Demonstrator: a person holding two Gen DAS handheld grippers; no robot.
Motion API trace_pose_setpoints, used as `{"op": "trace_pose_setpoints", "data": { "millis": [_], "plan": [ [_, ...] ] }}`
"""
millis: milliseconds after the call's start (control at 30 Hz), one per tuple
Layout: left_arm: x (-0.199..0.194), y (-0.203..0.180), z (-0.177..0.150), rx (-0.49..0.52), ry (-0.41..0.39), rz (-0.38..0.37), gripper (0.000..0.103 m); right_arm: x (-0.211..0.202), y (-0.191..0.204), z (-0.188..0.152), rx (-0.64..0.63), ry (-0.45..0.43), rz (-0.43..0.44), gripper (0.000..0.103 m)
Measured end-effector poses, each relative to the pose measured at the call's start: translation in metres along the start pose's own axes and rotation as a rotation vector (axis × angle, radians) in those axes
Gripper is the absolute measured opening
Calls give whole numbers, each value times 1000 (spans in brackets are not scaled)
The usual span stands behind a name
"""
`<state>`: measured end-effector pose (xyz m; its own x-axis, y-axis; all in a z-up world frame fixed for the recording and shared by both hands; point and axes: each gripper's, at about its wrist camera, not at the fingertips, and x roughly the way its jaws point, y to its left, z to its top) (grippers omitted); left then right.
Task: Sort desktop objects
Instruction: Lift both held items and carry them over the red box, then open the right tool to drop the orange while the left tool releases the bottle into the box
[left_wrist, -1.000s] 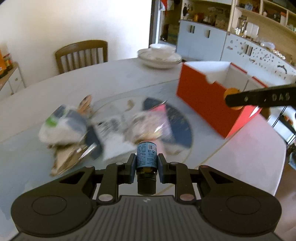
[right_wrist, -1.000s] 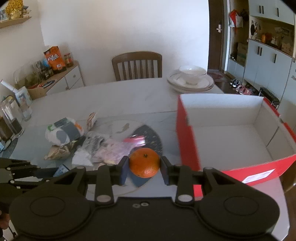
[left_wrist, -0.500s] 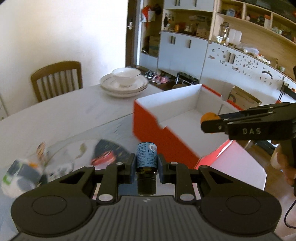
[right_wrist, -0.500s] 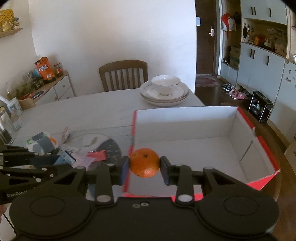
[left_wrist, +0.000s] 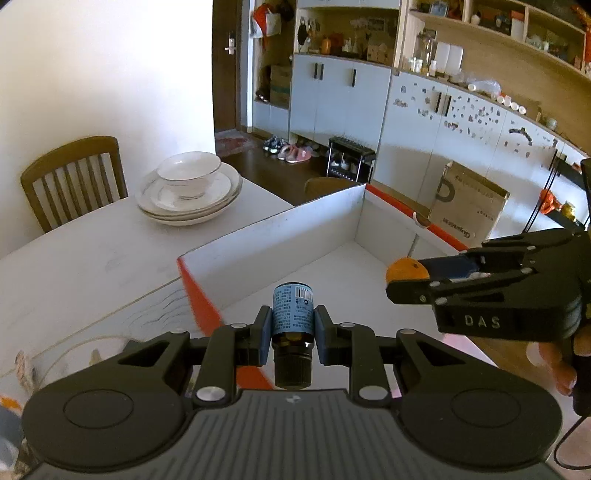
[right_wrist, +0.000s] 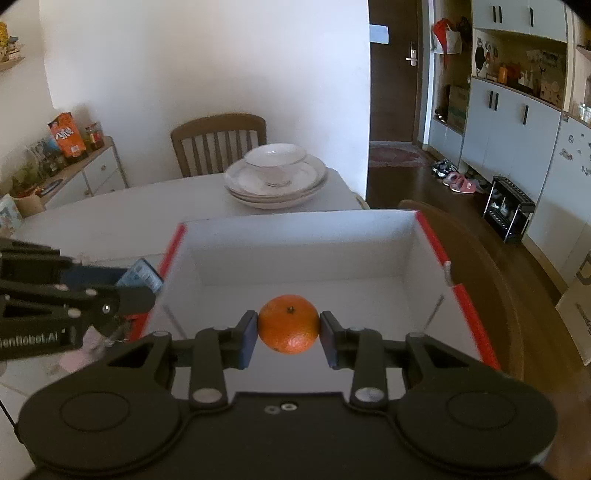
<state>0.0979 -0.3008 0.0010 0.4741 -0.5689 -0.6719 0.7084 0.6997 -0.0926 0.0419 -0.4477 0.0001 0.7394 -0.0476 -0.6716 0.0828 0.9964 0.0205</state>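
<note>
My left gripper (left_wrist: 291, 334) is shut on a small brown bottle with a blue label (left_wrist: 292, 314), its black cap toward the camera. It hangs over the near left corner of a red box with a white inside (left_wrist: 266, 240). My right gripper (right_wrist: 289, 338) is shut on an orange (right_wrist: 288, 323) above the open box (right_wrist: 465, 302), whose floor shows nothing lying in it. In the left wrist view the right gripper (left_wrist: 406, 275) comes in from the right with the orange (left_wrist: 404, 268) over the box. In the right wrist view the left gripper (right_wrist: 142, 284) shows at the left by the box's wall.
Stacked white plates with a bowl (left_wrist: 188, 192) stand on the white table (left_wrist: 92, 258) beyond the box, a wooden chair (left_wrist: 72, 173) behind them. Wrappers (right_wrist: 79, 354) lie on the table left of the box. Cabinets (left_wrist: 424, 129) line the far wall. A person's fingers (left_wrist: 554, 365) hold the right gripper.
Both grippers have swung right, away from the pile of wrappers, and now hang over the red box. Each keeps its hold, the left on the bottle, the right on the orange.
</note>
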Motion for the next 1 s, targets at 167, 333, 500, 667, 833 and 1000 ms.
{"op": "trace_pose_setpoints", "data": {
  "millis": [167, 333, 500, 667, 833, 1000],
  "plan": [
    [33, -8, 11, 15, 45, 8, 22, 20, -23, 0, -21, 36, -8, 35],
    [64, -14, 20, 39, 98, 10, 22, 38, -39, 2, -49, 76, -10, 35],
    [96, -12, 24, 50, 165, 14, 22, 58, -50, 3, -60, 147, 11, 35],
    [128, -10, 25, 80, 265, 15, 22, 78, -51, 1, -96, 239, 33, 35],
    [154, -10, 24, 75, 368, 2, 22, 89, -48, 0, -122, 302, 41, 35],
    [167, -12, 21, 73, 454, -21, 22, 97, -44, 3, -150, 355, 48, 35]
  ]
}}
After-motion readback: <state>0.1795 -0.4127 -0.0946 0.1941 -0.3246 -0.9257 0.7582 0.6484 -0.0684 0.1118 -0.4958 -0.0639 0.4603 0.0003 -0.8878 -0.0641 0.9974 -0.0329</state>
